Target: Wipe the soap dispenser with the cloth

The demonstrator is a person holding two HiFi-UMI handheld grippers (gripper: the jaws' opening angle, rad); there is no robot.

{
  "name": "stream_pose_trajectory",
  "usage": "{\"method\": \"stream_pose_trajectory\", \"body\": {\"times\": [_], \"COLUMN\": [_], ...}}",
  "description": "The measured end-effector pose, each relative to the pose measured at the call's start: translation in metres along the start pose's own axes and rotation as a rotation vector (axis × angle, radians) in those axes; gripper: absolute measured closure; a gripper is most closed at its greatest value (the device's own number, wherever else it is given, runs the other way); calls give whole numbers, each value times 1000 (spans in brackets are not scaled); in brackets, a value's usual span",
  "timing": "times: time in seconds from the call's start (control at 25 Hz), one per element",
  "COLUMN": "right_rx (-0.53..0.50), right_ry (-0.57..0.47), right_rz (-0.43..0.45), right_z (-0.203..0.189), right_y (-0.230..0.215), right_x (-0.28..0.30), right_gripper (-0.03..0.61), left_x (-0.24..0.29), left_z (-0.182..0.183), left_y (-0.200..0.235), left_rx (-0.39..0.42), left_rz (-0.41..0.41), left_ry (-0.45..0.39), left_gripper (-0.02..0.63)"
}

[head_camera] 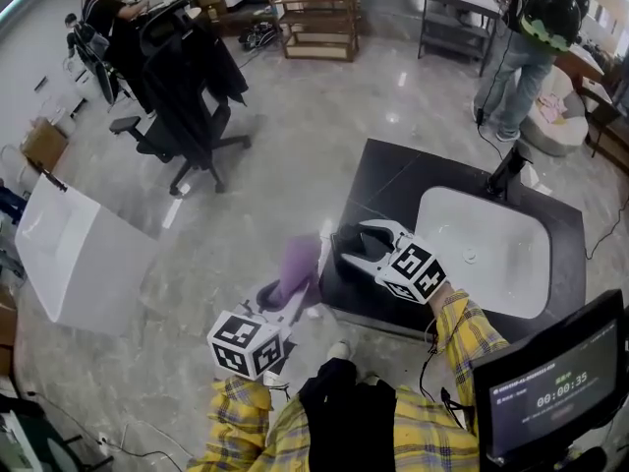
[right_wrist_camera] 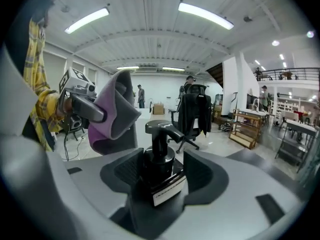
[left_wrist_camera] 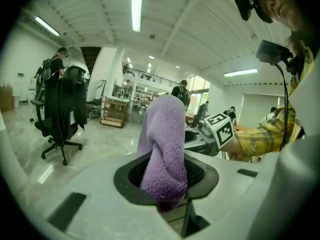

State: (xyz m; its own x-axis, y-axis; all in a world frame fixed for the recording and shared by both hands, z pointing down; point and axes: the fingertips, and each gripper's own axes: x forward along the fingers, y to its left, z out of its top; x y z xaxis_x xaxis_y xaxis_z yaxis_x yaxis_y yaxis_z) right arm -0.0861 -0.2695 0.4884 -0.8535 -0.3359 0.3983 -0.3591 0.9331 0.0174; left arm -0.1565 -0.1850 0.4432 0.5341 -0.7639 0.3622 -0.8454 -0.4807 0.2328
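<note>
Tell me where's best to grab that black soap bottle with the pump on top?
Take the black pump-top soap dispenser by its squat lower body, jaws coming from the side, as the right gripper has it. That body looks broad and blocky; the thin neck and overhanging spout would probably slip or tip.

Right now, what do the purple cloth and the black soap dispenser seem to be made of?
Purple cloth: probably terry or microfibre fabric, matte; a fuzzy pile shows and it folds softly. Black soap dispenser: probably plastic, smooth and slightly glossy; light reflects off its pump head, though a glass body cannot be excluded. Its white label looks like paper or film.
</note>
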Motion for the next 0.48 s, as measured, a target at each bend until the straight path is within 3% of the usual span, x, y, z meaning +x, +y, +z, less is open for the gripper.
{"method": "stream_pose_trajectory", "body": {"times": [0.48], "right_rx": [-121], "right_ry": [44], "right_rz": [182], "right_z": [0], "right_y": [13], "right_x": [14], "right_gripper": [351], "left_x": [17], "left_z": [0], "left_y": [3], "left_rx": [-50], "left_rz": [-43], "left_ry": [-4], "left_gripper": [526]}}
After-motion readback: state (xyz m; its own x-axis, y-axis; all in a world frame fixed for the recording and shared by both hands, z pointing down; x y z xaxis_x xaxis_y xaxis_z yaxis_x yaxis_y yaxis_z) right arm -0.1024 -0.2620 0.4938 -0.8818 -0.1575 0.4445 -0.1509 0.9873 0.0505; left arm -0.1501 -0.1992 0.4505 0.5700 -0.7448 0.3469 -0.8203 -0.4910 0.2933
